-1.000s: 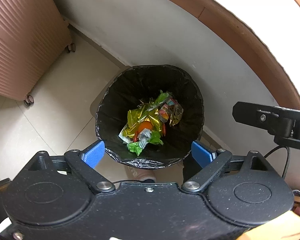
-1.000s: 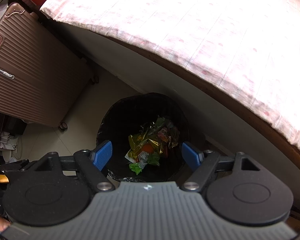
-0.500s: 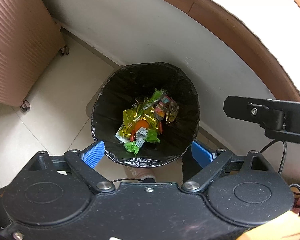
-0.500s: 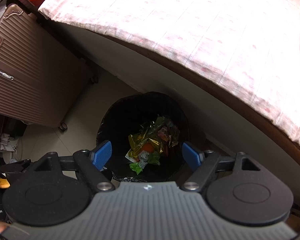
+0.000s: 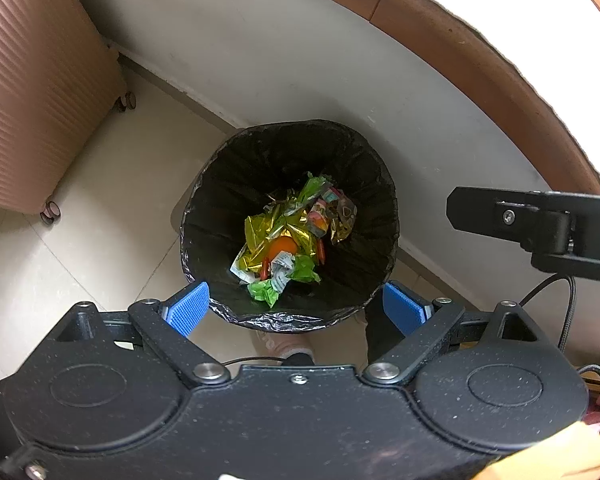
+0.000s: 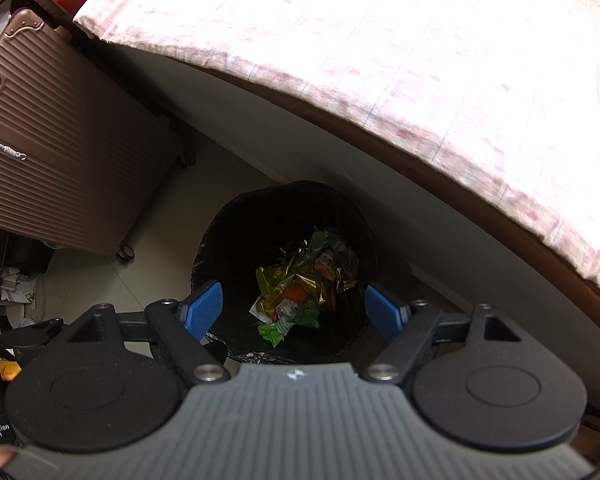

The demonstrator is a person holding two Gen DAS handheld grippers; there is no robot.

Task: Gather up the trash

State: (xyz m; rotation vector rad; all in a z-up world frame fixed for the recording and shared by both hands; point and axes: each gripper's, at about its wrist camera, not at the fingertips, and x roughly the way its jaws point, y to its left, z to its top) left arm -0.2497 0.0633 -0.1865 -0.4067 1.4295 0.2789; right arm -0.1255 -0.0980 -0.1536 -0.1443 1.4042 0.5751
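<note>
I see the bin (image 5: pixel 236 184) mouth open from above; suitcase (image 5: pixel 40 80) crowds its left, bed frame (image 5: pixel 480 60) overhangs far right (floor between clear).

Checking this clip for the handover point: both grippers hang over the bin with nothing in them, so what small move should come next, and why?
Probably lift both away from the bin and turn to look for more trash. The left gripper and right gripper are both open and empty, and the wrappers already lie at the bottom of the black liner, so nothing is left to drop here.
</note>
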